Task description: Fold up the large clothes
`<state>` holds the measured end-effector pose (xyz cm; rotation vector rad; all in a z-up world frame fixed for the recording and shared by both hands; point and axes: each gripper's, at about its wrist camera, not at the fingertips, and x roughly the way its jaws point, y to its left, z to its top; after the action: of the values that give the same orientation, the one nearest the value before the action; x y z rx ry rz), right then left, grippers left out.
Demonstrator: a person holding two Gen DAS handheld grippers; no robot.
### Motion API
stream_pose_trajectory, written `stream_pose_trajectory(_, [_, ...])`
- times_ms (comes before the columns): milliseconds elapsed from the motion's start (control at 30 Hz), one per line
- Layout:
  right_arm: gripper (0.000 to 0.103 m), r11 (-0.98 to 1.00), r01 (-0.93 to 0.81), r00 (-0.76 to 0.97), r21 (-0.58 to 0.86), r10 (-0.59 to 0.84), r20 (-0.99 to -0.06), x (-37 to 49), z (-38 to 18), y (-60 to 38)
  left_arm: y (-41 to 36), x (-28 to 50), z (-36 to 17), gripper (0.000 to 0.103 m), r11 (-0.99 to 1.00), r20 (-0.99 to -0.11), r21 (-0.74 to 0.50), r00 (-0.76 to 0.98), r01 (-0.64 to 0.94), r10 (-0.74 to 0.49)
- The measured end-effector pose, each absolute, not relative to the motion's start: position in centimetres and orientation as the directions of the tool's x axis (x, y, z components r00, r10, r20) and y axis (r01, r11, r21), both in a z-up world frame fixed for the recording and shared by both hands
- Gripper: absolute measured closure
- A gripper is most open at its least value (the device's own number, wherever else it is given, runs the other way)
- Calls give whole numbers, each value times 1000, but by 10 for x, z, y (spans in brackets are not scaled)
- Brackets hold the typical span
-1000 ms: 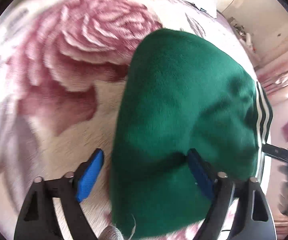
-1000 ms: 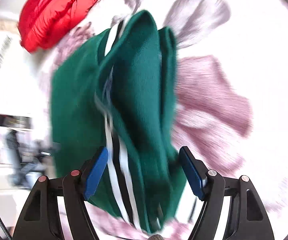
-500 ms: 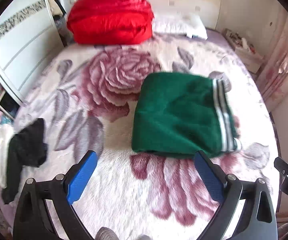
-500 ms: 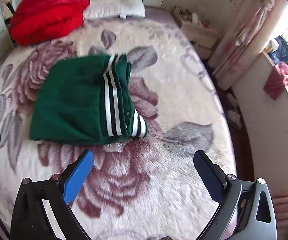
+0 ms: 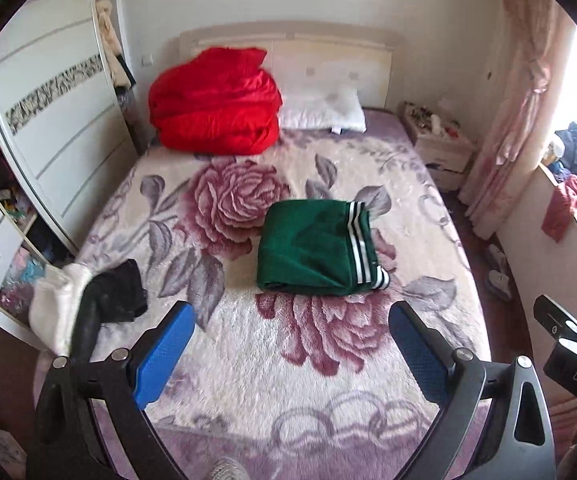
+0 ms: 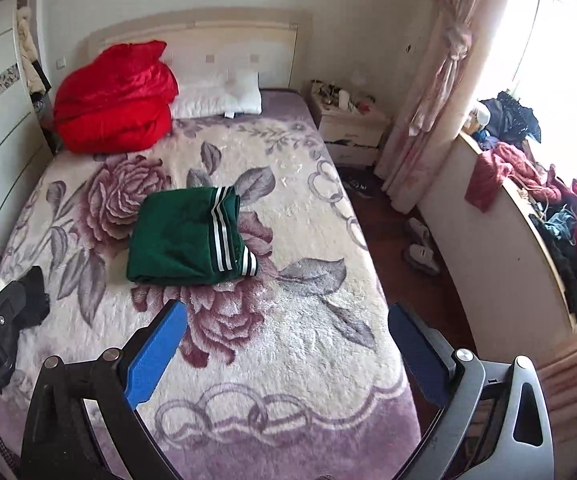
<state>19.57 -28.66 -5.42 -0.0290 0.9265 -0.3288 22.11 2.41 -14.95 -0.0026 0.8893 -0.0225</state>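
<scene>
From the left wrist, the left hand-held gripper (image 5: 290,346) stands wide apart and empty above the near bed (image 5: 248,392), while the folded green garment (image 5: 316,248) lies mid-bed, well apart from it. It looks soft, thick and limp, likely sagging if lifted by one corner; the striped edge (image 5: 358,246) or two corners seem the best holds. From the right wrist, the right hand-held gripper (image 6: 288,344) is likewise spread wide, holding nothing, and the garment (image 6: 188,240) rests flat. No containers are clearly visible.
</scene>
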Motion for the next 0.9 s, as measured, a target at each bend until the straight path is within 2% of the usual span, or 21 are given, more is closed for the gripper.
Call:
stream_pose_trajectory(167, [1, 953, 252, 615, -171, -294, -732, 132, 15, -281, 19, 174, -105, 4, 1000, -741, -1, 671, 18, -13])
stream_pose_trajectory(467, [1, 963, 235, 688, -134, -262, -677, 52, 89, -263, 9, 120, -64, 4, 1000, -703, 11, 711, 20, -7])
stream_pose_trajectory(700, [1, 968, 216, 677, -124, -240, -696, 19, 112, -258, 10, 104, -44, 4, 1000, -718, -10, 696, 10, -14])
stream_pose_trajectory(900, [0, 967, 215, 698, -134, -248, -672, 7, 131, -258, 9, 96, -33, 4, 1000, -717, -13, 697, 15, -20])
